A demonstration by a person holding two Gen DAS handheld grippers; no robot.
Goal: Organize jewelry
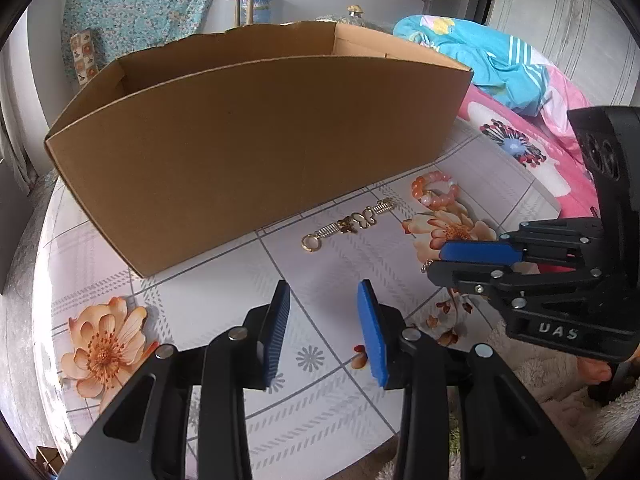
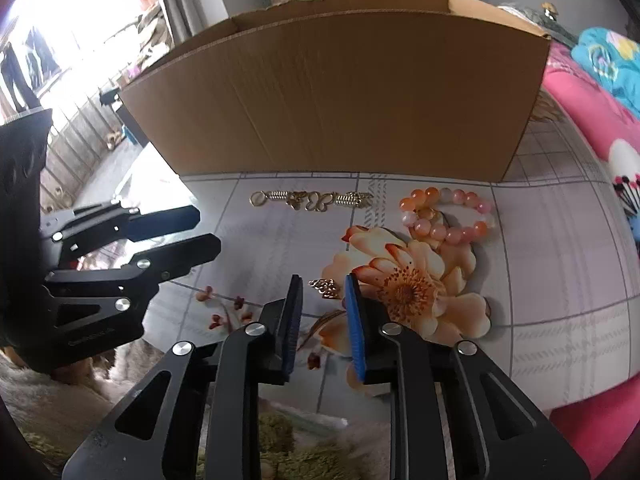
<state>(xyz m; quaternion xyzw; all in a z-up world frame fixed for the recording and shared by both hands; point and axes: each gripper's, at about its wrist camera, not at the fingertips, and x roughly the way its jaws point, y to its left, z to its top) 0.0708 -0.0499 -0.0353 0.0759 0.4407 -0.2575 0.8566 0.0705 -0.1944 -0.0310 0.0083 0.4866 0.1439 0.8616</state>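
Observation:
An open cardboard box (image 1: 256,140) stands on the flowered table; it also shows in the right wrist view (image 2: 340,96). In front of it lie a gold butterfly chain (image 1: 348,222) (image 2: 310,199) and a pink-orange bead bracelet (image 1: 436,192) (image 2: 446,218). A small gold piece (image 2: 326,288) lies just ahead of my right gripper (image 2: 322,282), between its open fingertips. My left gripper (image 1: 324,292) is open and empty above the table, nearer than the chain. The right gripper also shows in the left wrist view (image 1: 438,260).
A pink flowered bedspread (image 1: 532,152) with a blue quilt (image 1: 480,56) lies to the right of the table. A fluffy rug (image 2: 60,392) lies below the table's near edge. Printed flowers (image 1: 104,348) cover the tabletop.

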